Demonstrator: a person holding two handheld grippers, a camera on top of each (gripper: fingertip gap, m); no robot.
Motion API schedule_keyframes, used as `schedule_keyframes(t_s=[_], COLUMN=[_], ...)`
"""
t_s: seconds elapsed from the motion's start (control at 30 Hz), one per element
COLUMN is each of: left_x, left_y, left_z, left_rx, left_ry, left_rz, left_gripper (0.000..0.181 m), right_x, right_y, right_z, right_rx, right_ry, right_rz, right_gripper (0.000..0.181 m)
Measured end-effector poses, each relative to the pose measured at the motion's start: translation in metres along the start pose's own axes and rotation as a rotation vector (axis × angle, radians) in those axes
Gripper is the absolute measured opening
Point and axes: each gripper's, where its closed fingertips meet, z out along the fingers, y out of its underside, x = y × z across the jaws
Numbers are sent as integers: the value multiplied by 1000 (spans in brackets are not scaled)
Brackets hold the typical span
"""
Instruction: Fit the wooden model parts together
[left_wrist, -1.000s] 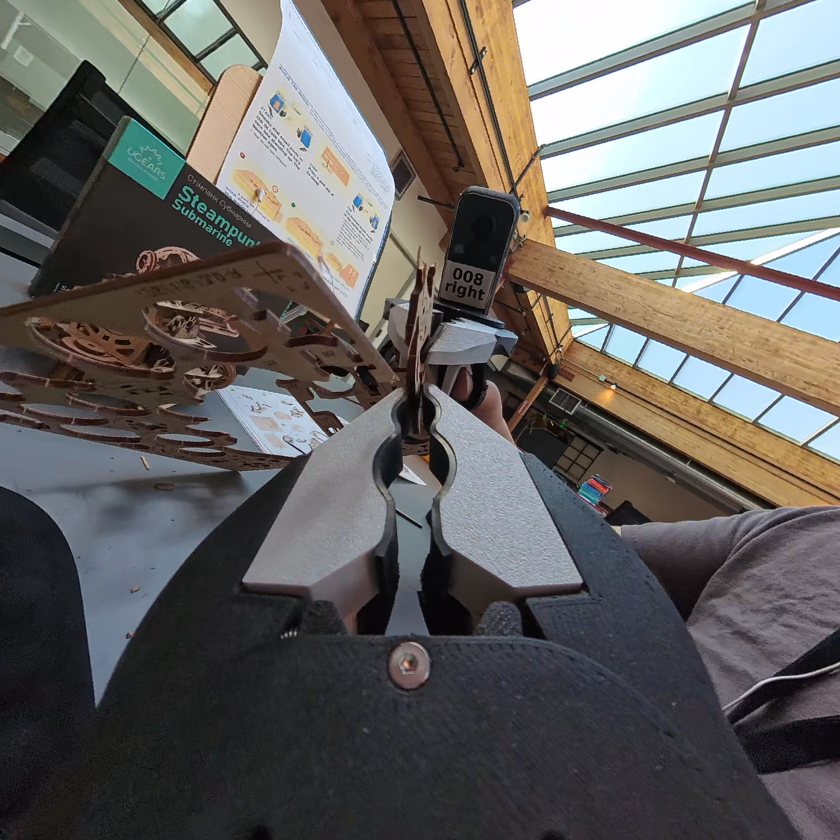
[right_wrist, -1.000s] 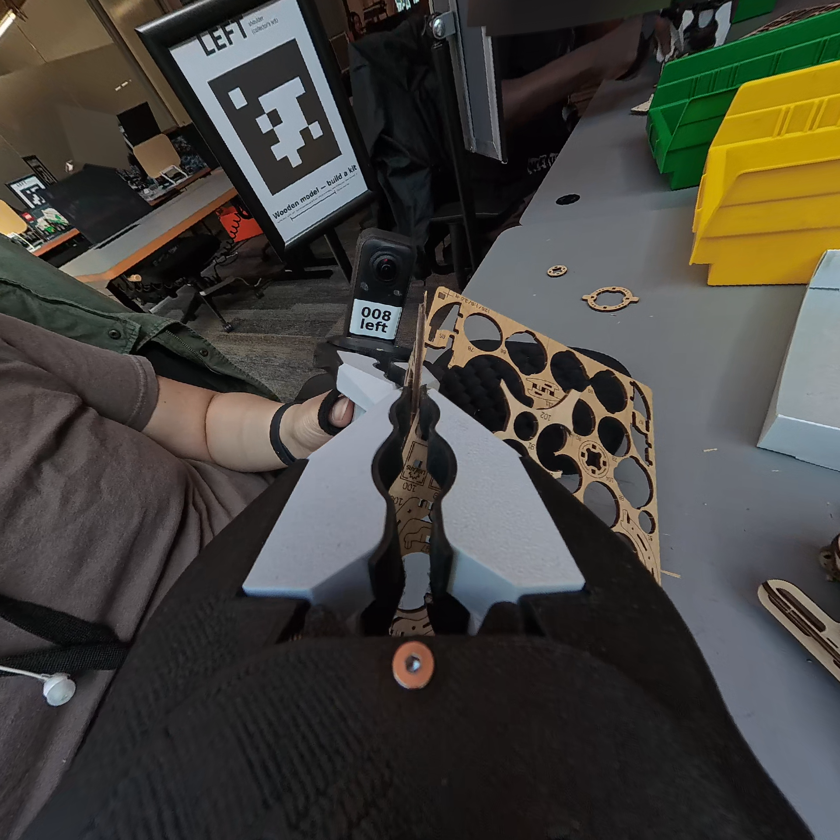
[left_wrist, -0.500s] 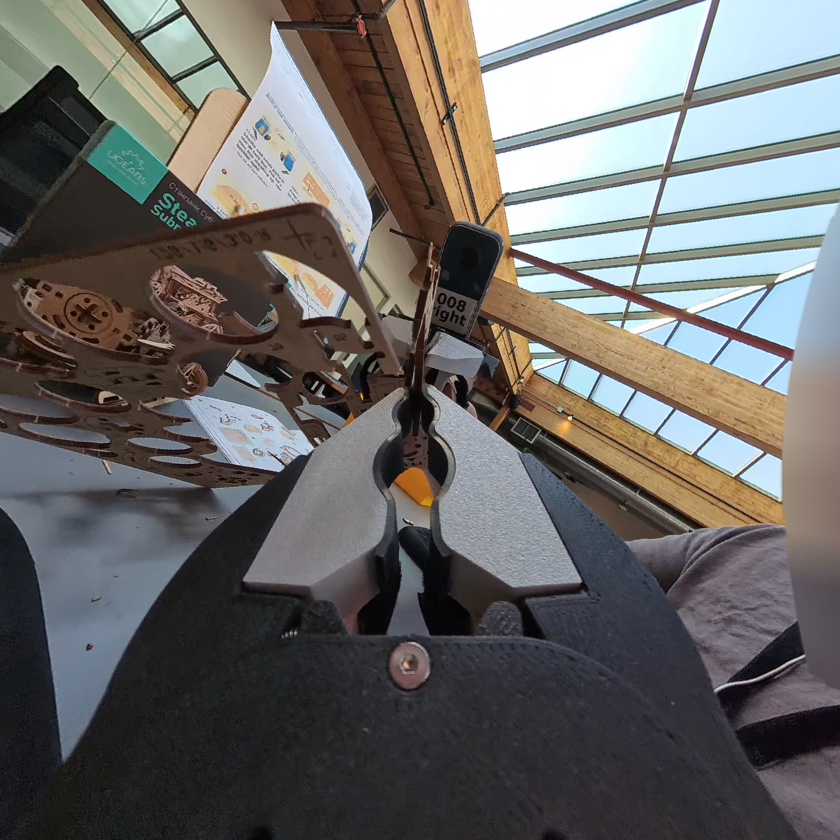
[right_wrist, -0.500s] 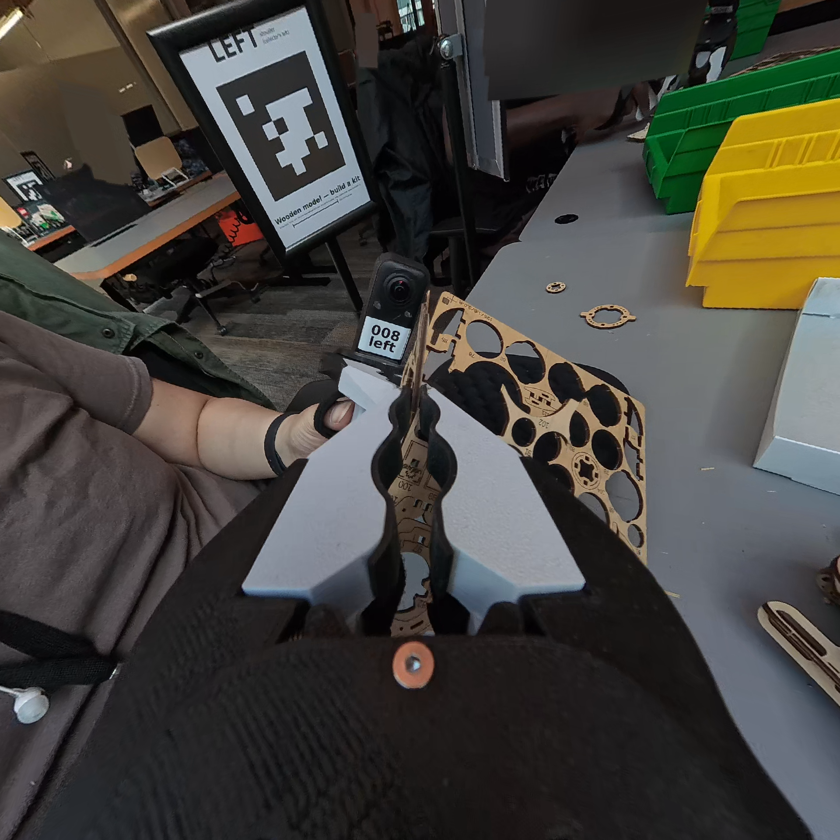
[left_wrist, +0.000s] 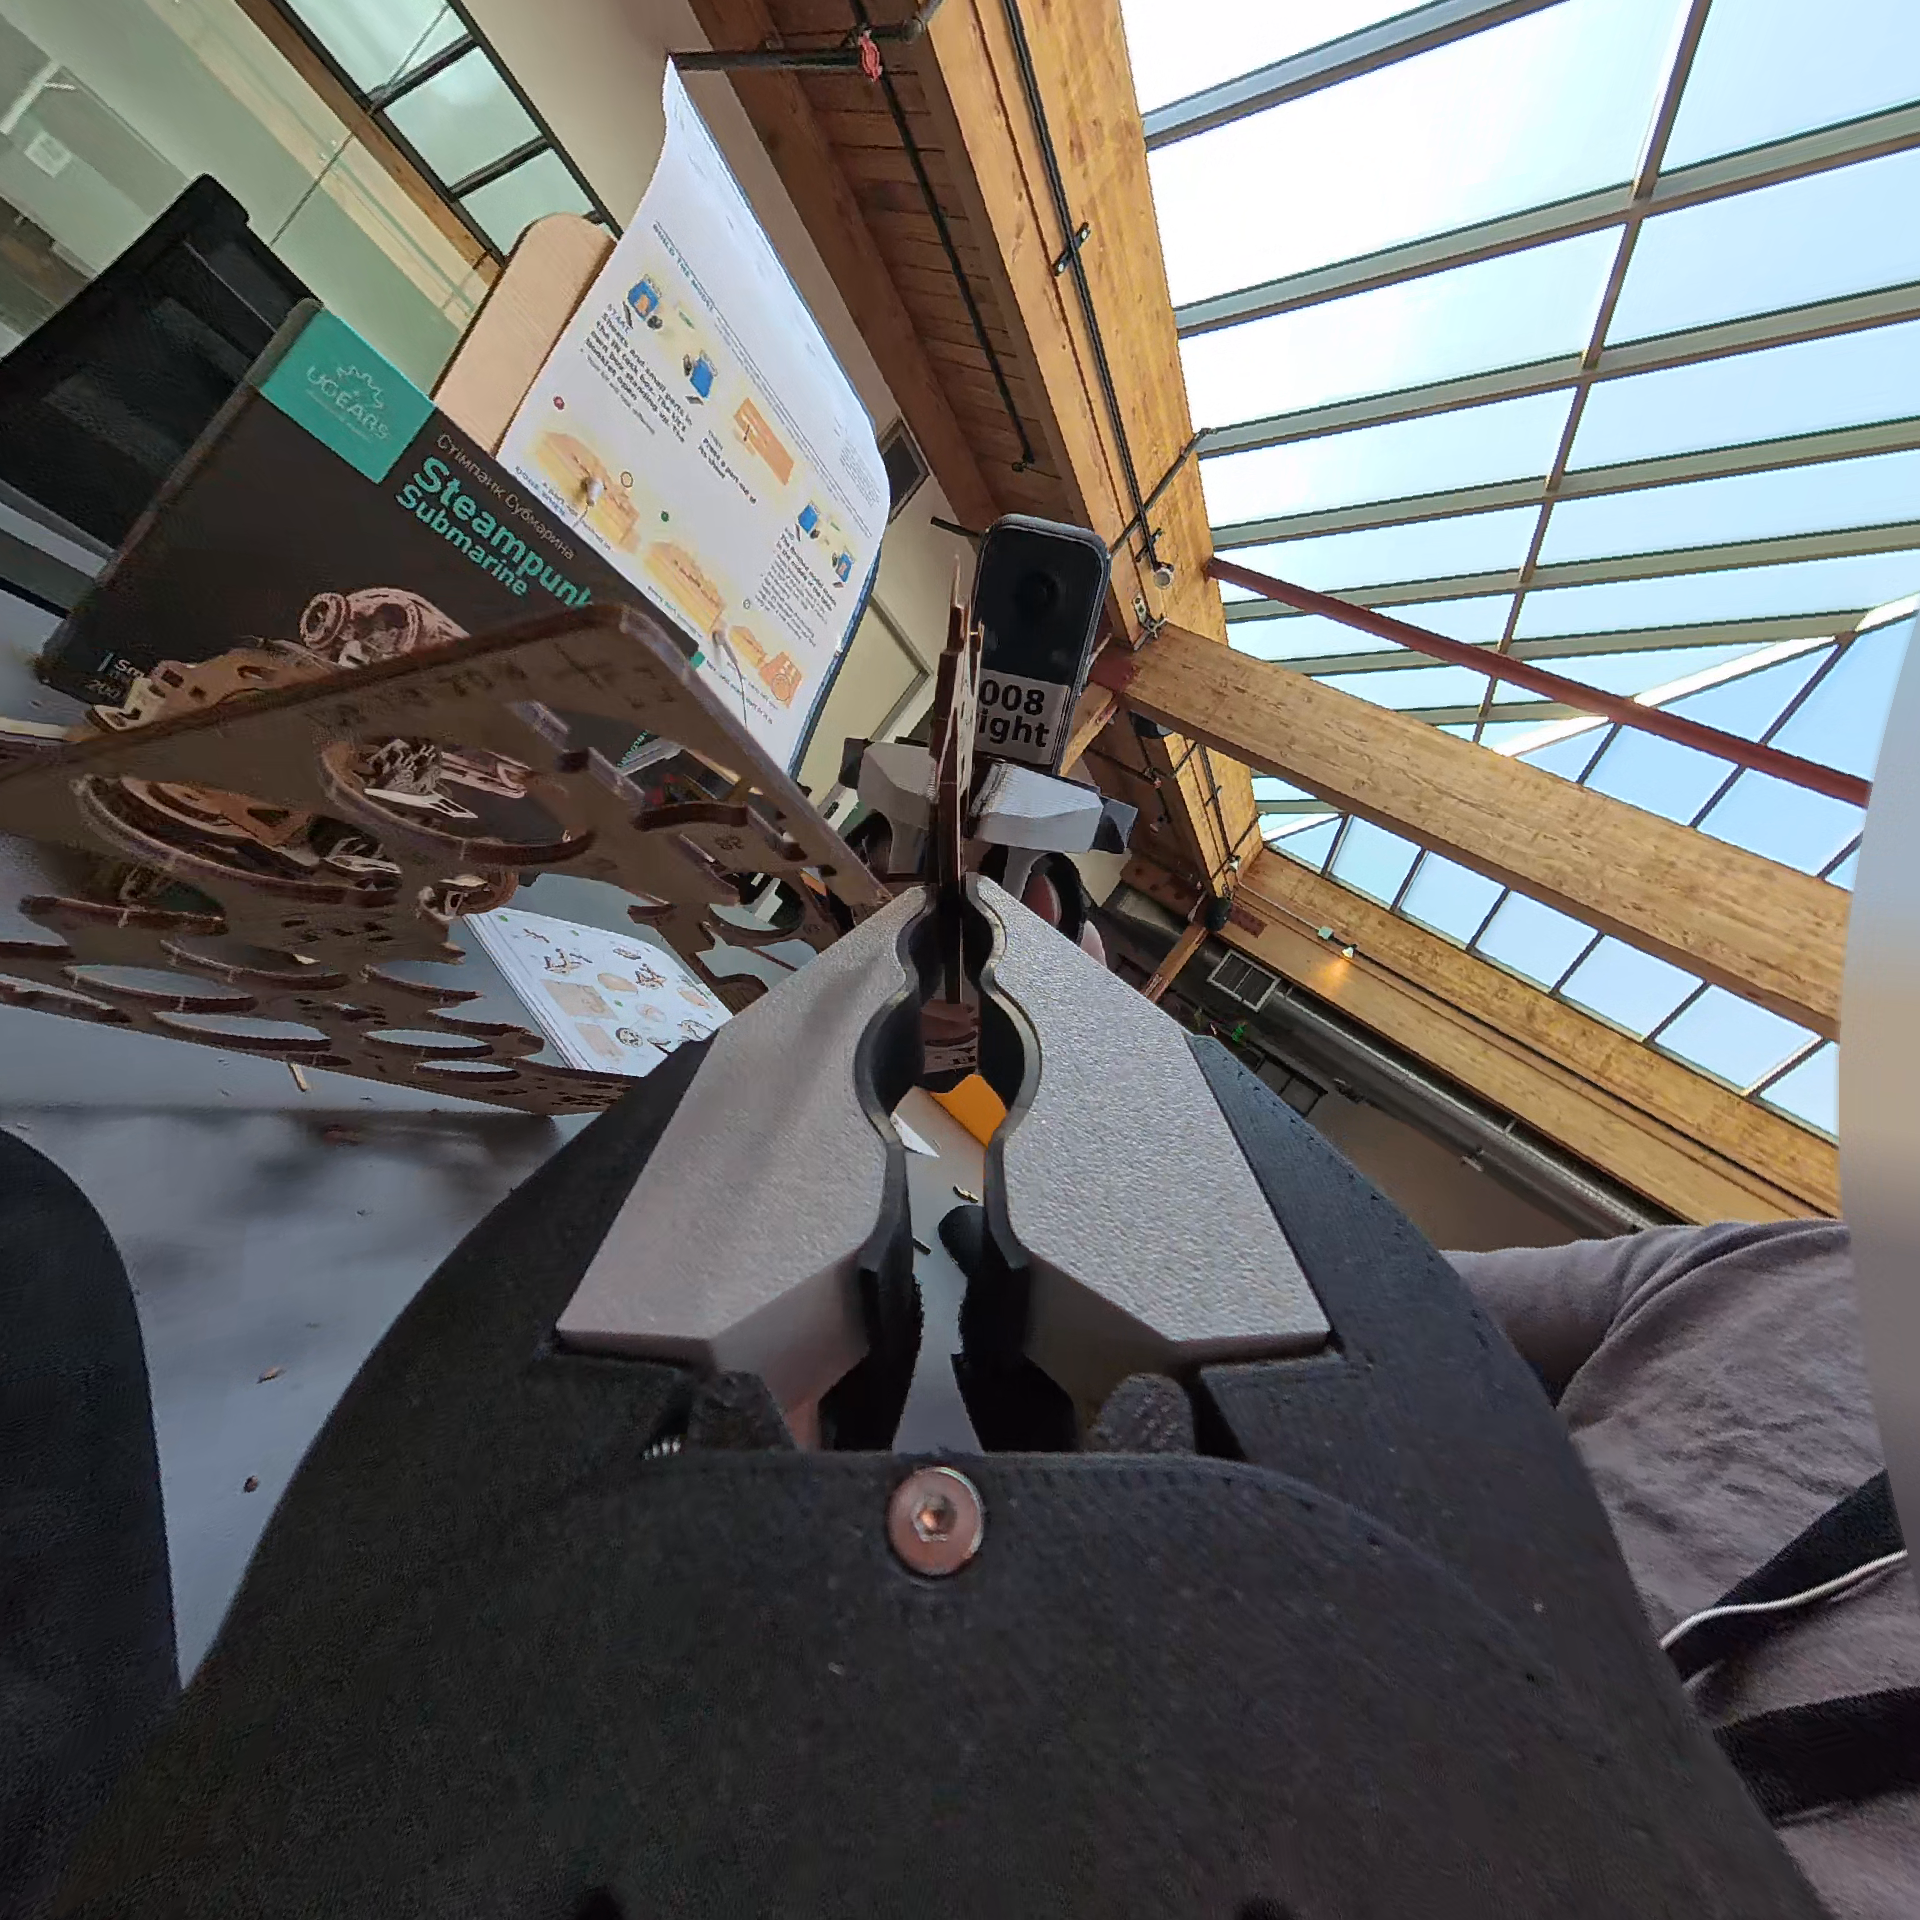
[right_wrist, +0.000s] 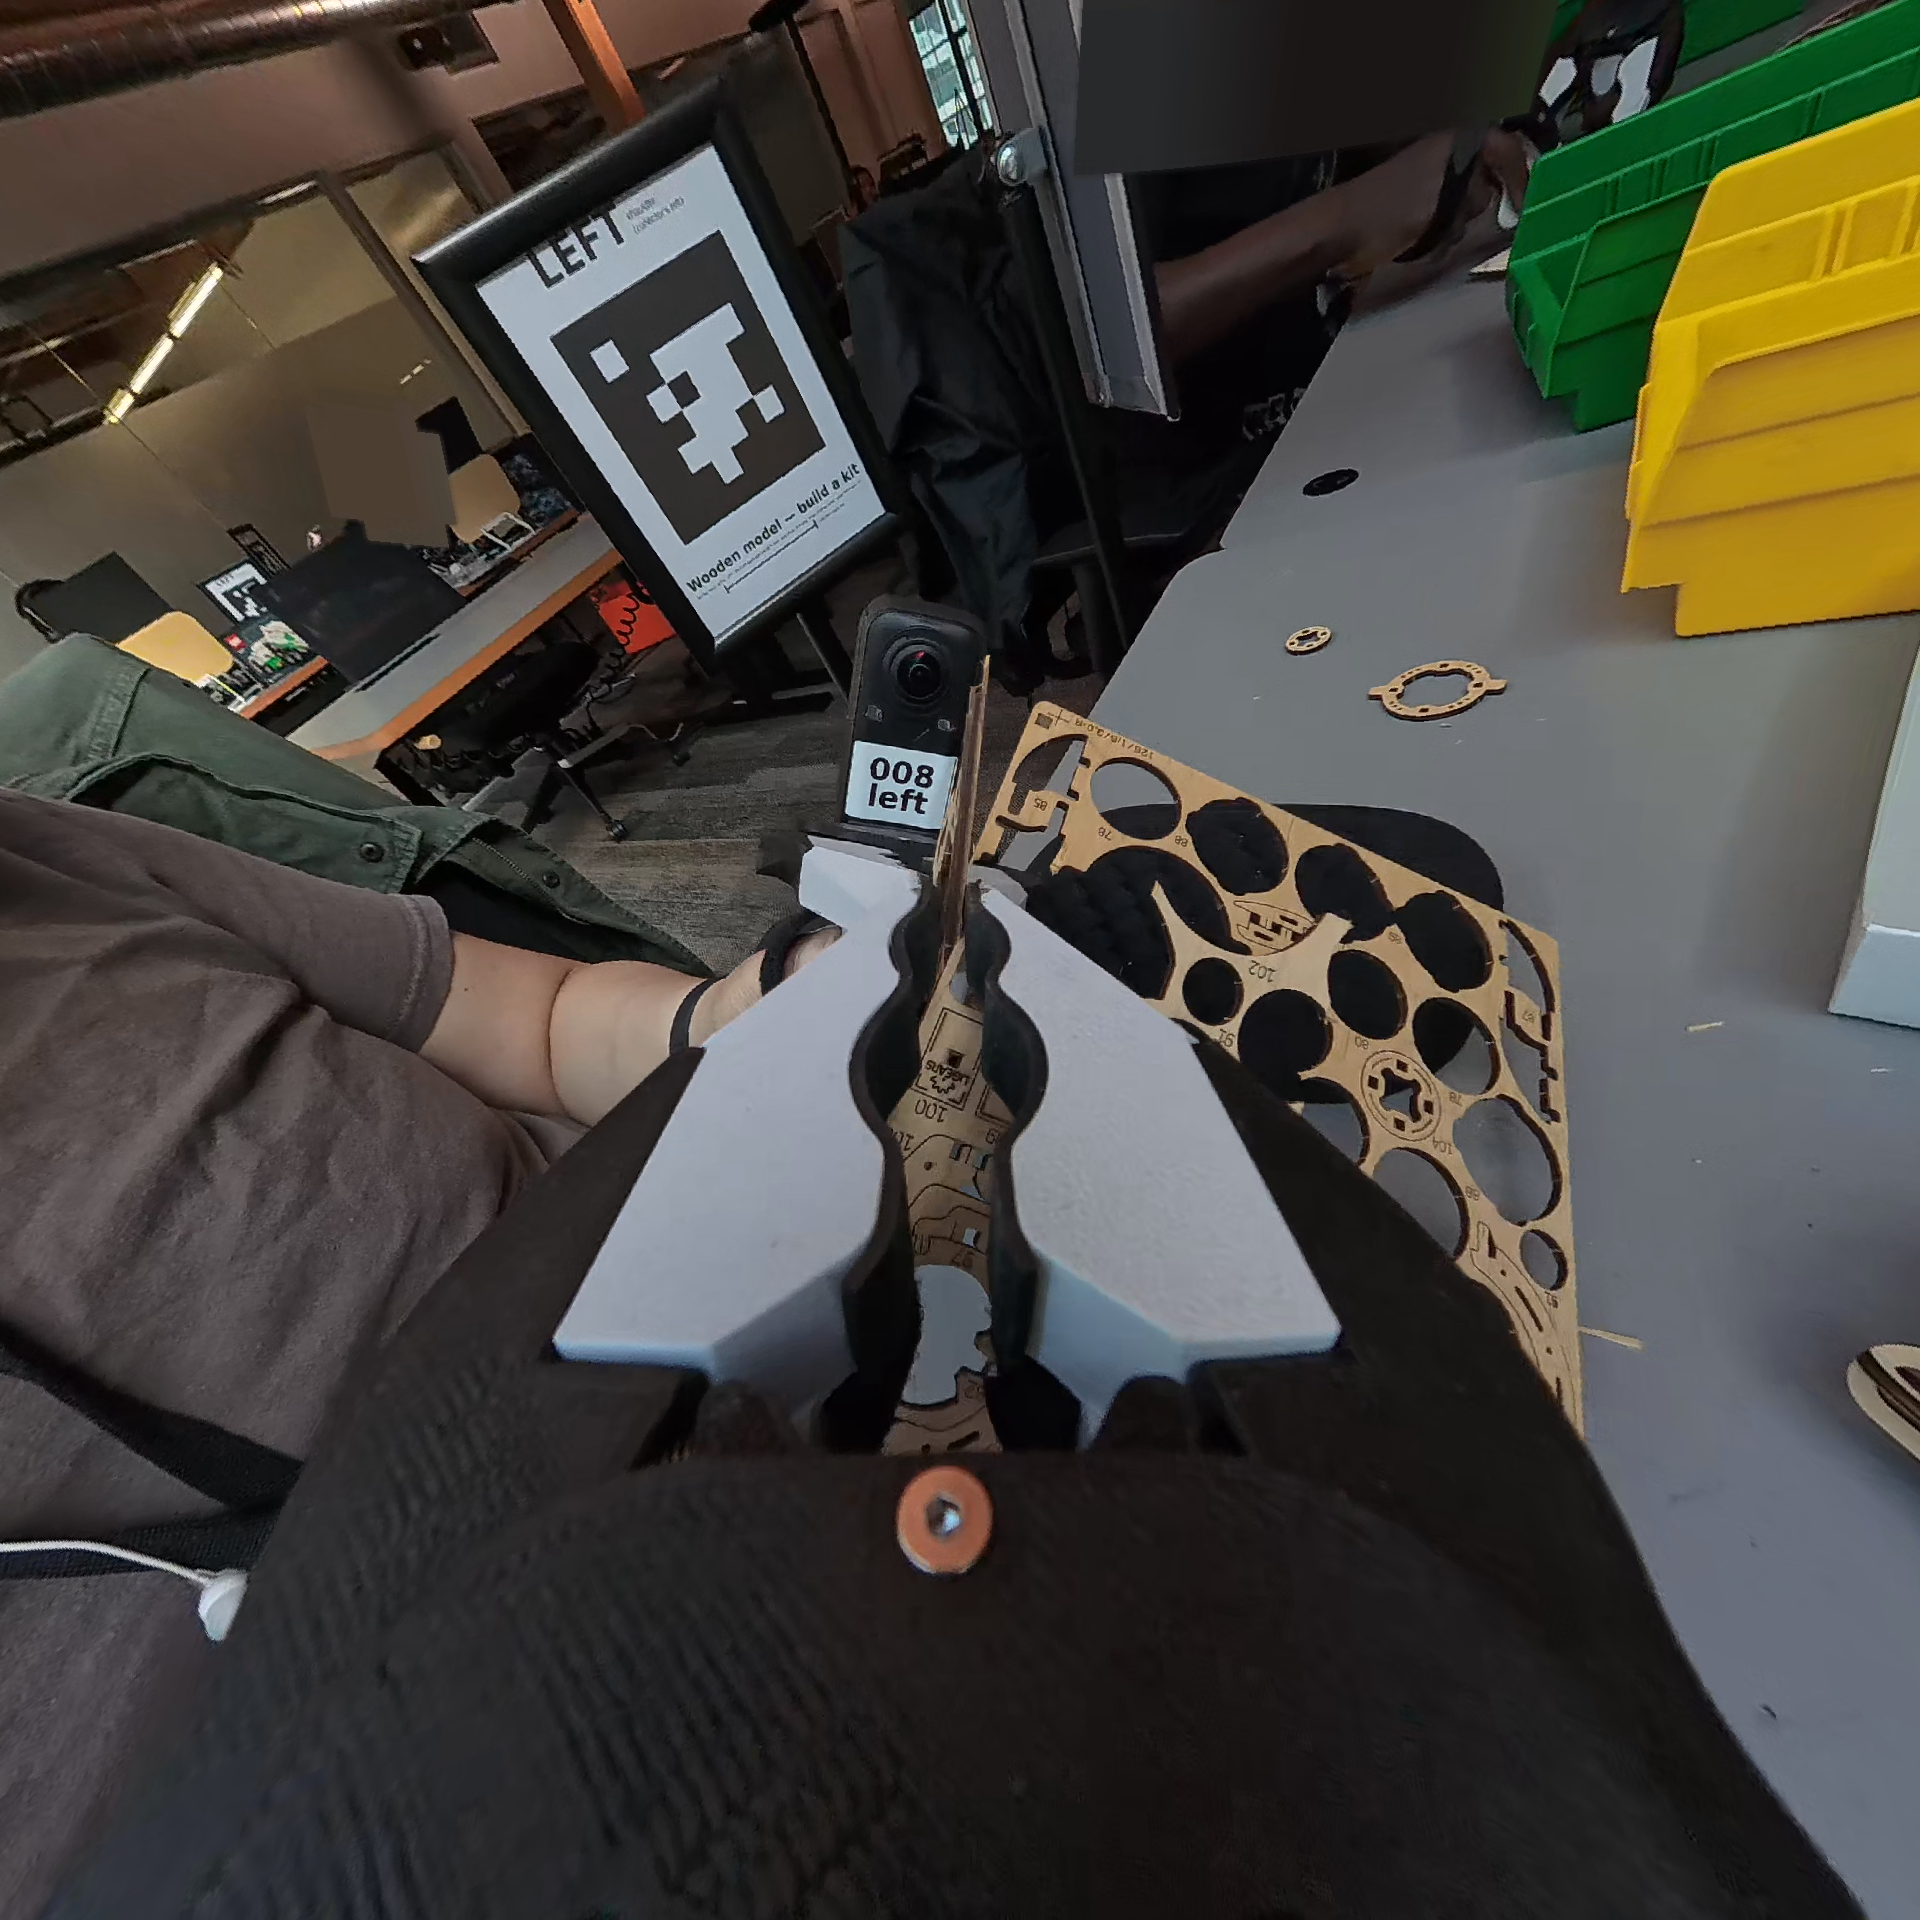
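While the left gripper and right gripper meet tip to tip above the table, both pinch one thin wooden part edge-on. One punched sheet lies below; two loose rings lie beyond it, near two bins.

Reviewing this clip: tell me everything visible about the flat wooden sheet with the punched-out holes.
The wooden sheet is a thin, pale laser-cut plywood panel, mostly emptied: round and irregular holes where parts were popped out, a few pieces still in place. It is tilted, one corner raised, its lower edge by the grey table. Black gripper housing shows through its holes. Small engraved marks dot its surface. The left wrist view shows its darker underside.
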Motion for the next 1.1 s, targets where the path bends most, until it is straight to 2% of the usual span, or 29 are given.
schedule_keyframes(t_s=[0.13, 0.4, 0.63, 0.73, 0.8, 1.0, 1.1], left_x=[0, 11, 8, 7, 6, 7, 7], left_y=[2, 4, 5, 6, 7, 10, 11], left_z=[1, 1, 1, 1, 1, 1, 0], left_rx=[-5, -16, -17, -32, -34, -48, -53], left_ry=[5, 115, 98, 79, 76, 95, 104], left_rz=[-6, -47, -43, -23, -22, -72, -91], left_gripper=[0, 0, 0, 0, 0, 0, 0], right_x=[1, -8, -6, -6, -4, -5, -6], right_y=[1, 2, 1, -5, -2, 1, 2], right_z=[-2, -4, -4, -5, -4, -4, -4], right_rx=[-18, -14, -11, 27, 0, -41, -52], right_ry=[15, -84, -51, -34, -12, 35, 38], right_rz=[-7, 42, -21, -30, -54, -203, -215], right_gripper=[1, 0, 1, 6, 2, 1, 1])
